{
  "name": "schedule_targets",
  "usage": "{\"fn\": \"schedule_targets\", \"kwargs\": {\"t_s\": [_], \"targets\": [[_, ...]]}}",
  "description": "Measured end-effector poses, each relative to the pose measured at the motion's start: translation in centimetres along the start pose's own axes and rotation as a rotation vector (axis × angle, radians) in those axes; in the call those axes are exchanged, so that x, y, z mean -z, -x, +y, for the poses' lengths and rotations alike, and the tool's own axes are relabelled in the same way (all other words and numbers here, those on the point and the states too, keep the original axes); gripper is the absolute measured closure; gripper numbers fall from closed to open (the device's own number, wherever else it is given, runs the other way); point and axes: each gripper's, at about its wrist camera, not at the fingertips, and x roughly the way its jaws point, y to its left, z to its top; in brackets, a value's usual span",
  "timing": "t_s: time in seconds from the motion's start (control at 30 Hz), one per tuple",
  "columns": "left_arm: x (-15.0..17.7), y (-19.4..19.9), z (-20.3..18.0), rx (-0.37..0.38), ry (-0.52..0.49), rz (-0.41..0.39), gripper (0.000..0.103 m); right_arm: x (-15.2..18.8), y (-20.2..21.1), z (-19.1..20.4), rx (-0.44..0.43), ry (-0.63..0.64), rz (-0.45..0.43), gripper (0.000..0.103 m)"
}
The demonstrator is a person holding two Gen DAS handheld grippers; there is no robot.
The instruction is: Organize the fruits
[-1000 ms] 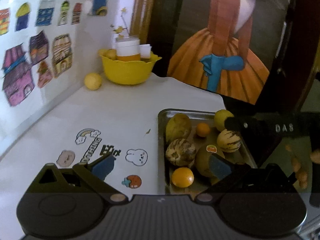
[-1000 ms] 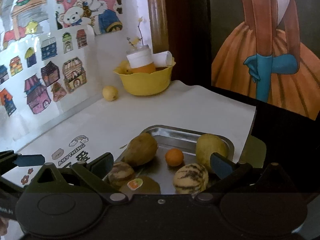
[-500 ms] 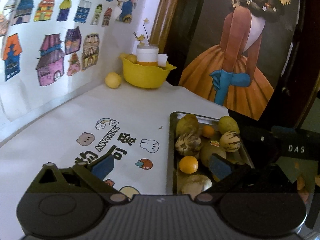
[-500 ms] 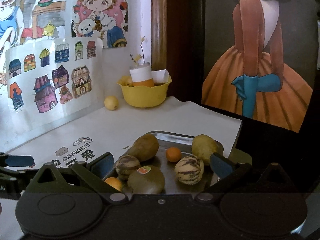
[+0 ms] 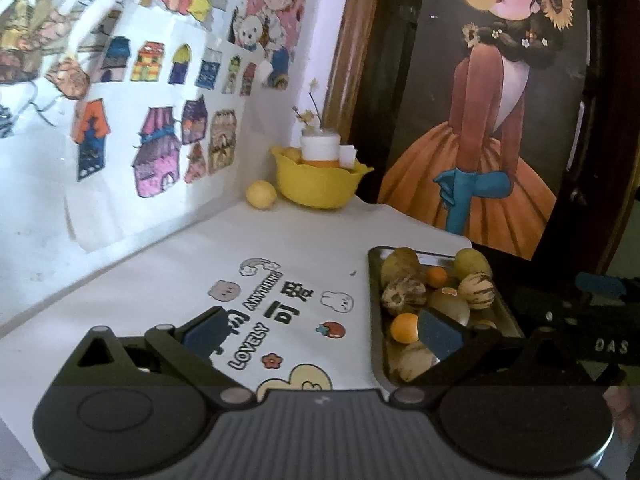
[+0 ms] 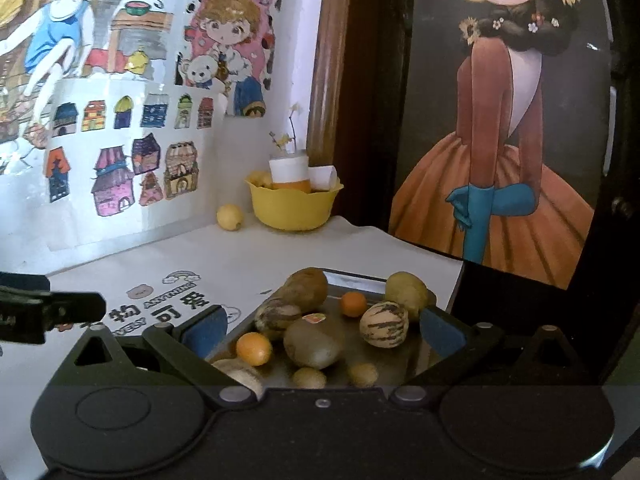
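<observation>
Now most of the fruits (image 6: 312, 344) sit together in the metal tray (image 6: 360, 280) on the worktop (image 5: 280, 248). One lemon (image 6: 229, 217) lies far off beside the yellow bowl (image 6: 294, 206). Both my left fingers (image 5: 320, 330) and right fingers (image 6: 322, 328) are wide open, holding nothing. I can't tell if sorting is starting or done.

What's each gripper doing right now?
Left gripper: open, holding nothing.
Right gripper: open, holding nothing, over the tray.
</observation>
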Motion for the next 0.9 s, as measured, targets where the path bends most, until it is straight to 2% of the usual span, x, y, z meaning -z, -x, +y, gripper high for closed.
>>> {"fn": "schedule_targets", "kwargs": {"t_s": [0.37,0.53,0.9], "targets": [[1.6,3.0,0.6,-0.010,-0.017,-0.044,0.001,2.4,4.1,2.7,0.036,-0.061,-0.044,0.001],[2.9,4.4,1.3,-0.021,-0.032,-0.107,0.001,3.7,5.6,3.2,0.059,-0.112,-0.057,0.001],[5.6,7.1,3.2,-0.041,-0.073,-0.120,0.001,7.2,8.2,5.4,0.111,-0.169,-0.078,0.001]]}}
